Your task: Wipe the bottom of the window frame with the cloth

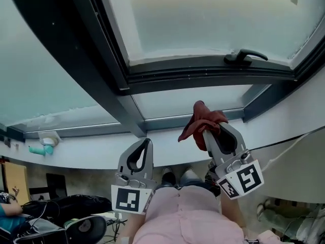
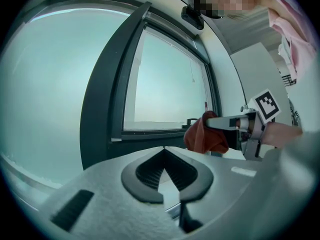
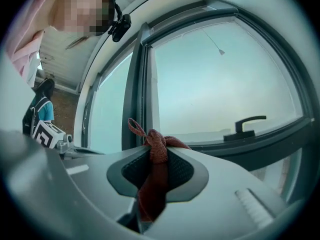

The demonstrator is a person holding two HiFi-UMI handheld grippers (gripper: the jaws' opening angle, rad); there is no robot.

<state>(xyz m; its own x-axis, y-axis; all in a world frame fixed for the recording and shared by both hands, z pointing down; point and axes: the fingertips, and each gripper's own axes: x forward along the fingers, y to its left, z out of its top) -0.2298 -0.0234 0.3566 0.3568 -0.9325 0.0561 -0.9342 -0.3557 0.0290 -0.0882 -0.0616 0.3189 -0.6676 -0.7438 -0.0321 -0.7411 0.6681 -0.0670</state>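
Window: a dark window frame [image 1: 203, 75] spans the wall, with a black handle [image 1: 246, 56] on its lower rail.
Cloth: the red cloth [image 1: 202, 122] is bunched up near the frame's bottom bar; I cannot tell whether it touches.
Right gripper [image 3: 156, 153]: jaws clamped on the cloth.
Left gripper [image 2: 163, 150]: jaws together with nothing between them, held just beside the right one.

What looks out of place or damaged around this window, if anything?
Nothing stands out. The window frame and its handle look intact, with no spill or crack visible. The red cloth is bunched in the shut right claw, as expected for wiping; the left claw is shut and empty.
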